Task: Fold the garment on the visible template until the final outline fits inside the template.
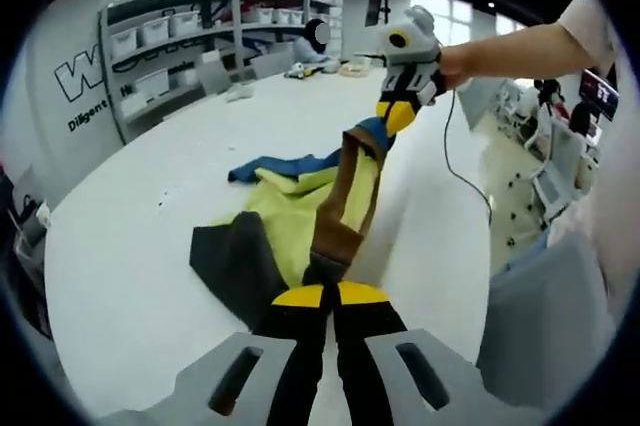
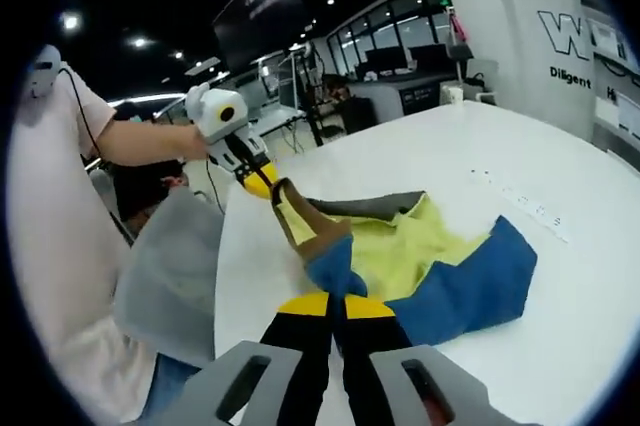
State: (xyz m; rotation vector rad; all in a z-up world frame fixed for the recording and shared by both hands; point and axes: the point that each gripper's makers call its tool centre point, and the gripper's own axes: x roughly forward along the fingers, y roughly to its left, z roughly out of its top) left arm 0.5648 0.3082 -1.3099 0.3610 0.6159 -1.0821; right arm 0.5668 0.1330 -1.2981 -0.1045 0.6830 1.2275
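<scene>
Your left tool (image 1: 322,296) is clamped on the brown band of the yellow, blue and grey colour-block fabric garment (image 1: 290,216), and your right tool (image 2: 335,304) is pinched shut on its blue-and-brown edge, so the band hangs taut between them above the white table (image 1: 130,246). Most of the garment lies rumpled on the table beyond. I judge that pulling harder may slip a grip or drag the heap askew, and no template outline is discernible to aim for.

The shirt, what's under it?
Under the shirt you can see the white table. Both tongs, left and right, pinch its brown edge and lift it. Anything lying beneath the yellow and blue cloth is covered, so a template cannot be seen.
</scene>
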